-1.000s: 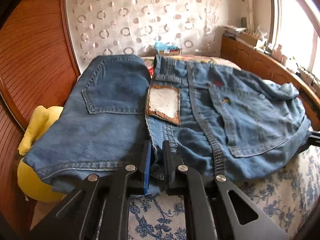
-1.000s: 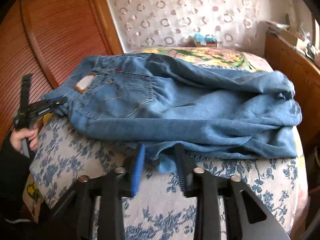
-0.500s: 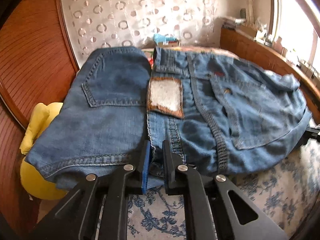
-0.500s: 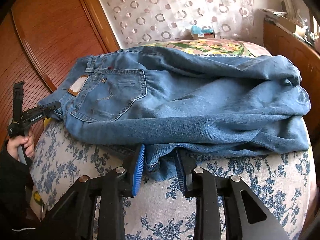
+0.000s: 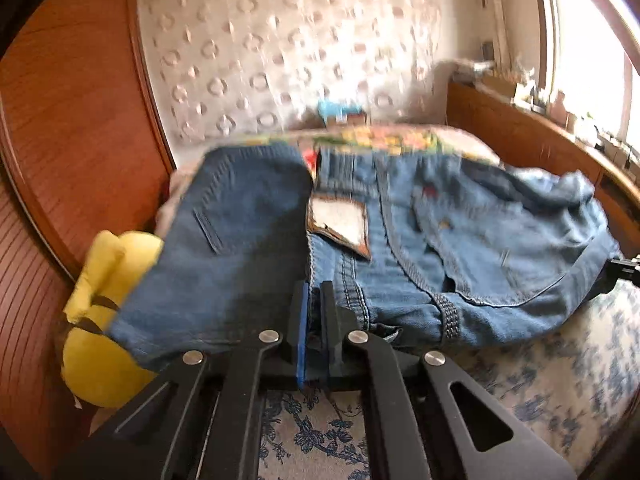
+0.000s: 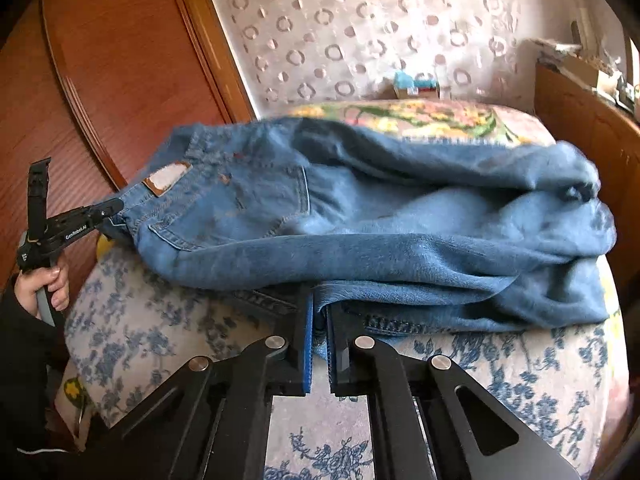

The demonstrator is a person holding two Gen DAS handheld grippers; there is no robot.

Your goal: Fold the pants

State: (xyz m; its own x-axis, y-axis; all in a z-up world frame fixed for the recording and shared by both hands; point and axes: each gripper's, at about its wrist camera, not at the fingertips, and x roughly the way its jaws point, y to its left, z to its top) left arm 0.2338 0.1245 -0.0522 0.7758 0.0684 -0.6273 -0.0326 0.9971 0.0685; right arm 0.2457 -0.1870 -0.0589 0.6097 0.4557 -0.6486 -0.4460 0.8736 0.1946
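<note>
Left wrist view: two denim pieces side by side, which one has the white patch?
The lighter jeans on the right; the white patch sits near their waistband. The darker denim has none.

Floral bed (image 6: 520, 380) (blue print), jeans (image 6: 400, 220) atop

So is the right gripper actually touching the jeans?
Touching. In the right wrist view, the right gripper is shut on the jeans: a fold of denim at their near edge sits pinched between both fingers.
</note>
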